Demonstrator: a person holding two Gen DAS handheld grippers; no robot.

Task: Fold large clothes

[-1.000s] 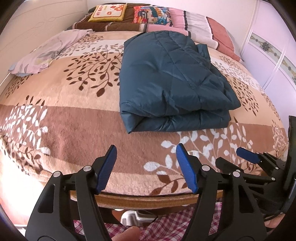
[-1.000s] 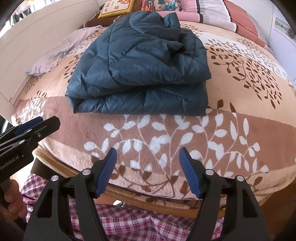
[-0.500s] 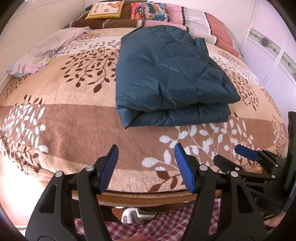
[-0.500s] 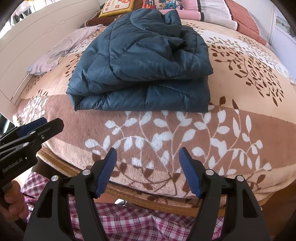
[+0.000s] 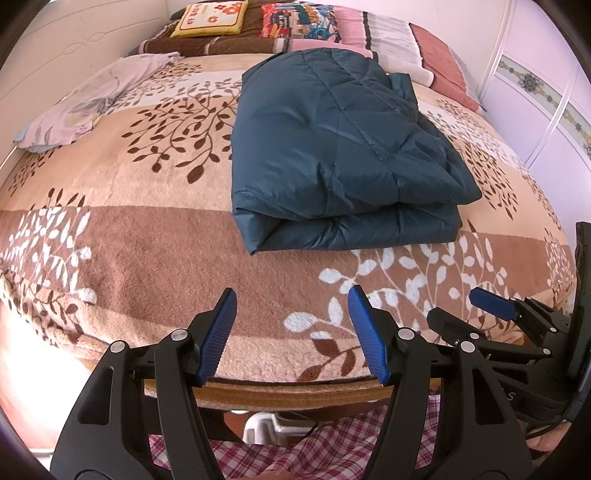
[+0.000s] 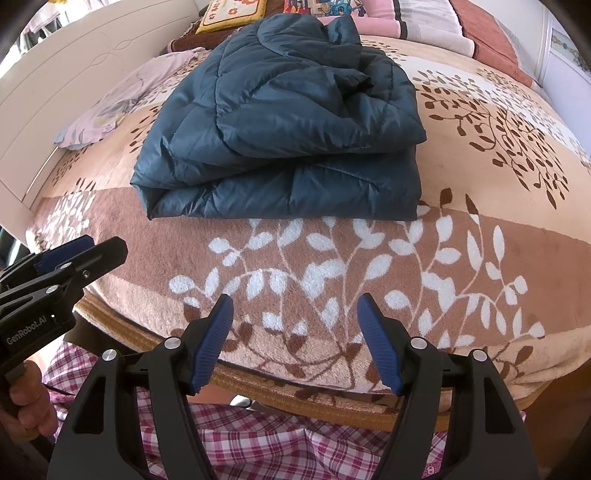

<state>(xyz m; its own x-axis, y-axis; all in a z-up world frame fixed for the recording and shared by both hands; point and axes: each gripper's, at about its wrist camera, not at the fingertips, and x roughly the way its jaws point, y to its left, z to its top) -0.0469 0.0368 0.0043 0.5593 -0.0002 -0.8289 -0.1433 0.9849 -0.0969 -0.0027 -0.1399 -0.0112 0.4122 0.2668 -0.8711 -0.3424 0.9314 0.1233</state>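
Jacket (image 5: 332, 147) folded, far on blanket (image 5: 129, 258); left gripper (image 5: 291, 325) and right gripper (image 6: 295, 332) wide, empty, near edge, clear of the fold.

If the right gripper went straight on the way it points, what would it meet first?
Probably the leaf-patterned blanket near the bed's edge. The open right gripper points there, short of the folded blue jacket, though depth is uncertain.

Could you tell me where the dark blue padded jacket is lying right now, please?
The jacket lies folded on the leaf-patterned blanket, mid-bed in both wrist views, beyond both open claws, with the pillows behind it.
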